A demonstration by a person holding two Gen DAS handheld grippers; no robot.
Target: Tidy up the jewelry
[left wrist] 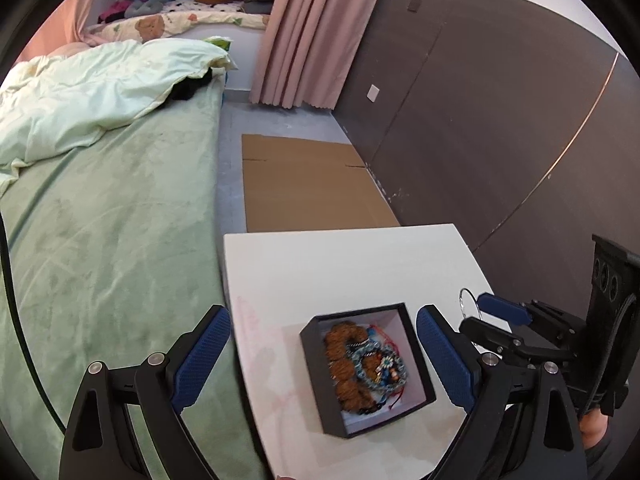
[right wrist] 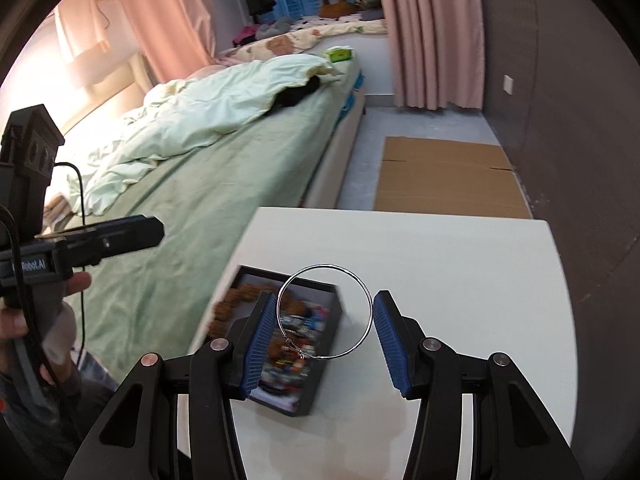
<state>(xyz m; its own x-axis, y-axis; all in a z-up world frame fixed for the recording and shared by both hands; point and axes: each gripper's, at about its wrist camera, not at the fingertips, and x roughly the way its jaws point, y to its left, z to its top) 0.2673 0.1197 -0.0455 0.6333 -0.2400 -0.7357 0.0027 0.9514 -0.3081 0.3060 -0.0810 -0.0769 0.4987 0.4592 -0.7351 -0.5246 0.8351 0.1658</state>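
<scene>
A black jewelry box (left wrist: pixel 368 364) with a white lining sits on the white table (left wrist: pixel 340 264). It holds brown beaded pieces, blue beads and red cord. My left gripper (left wrist: pixel 324 356) is open, its fingers either side of the box and above it. My right gripper (right wrist: pixel 324 328) holds a thin silver bangle (right wrist: pixel 325 312) between its pads, above the box (right wrist: pixel 296 344), which is blurred there. The bangle (left wrist: pixel 466 304) and the right gripper (left wrist: pixel 500 320) also show in the left wrist view, right of the box.
A bed with a green sheet (left wrist: pixel 112 240) and pale duvet lies left of the table. Flattened cardboard (left wrist: pixel 312 184) lies on the floor beyond it. A dark wall (left wrist: pixel 500 120) runs on the right, with pink curtains (left wrist: pixel 320 28) behind.
</scene>
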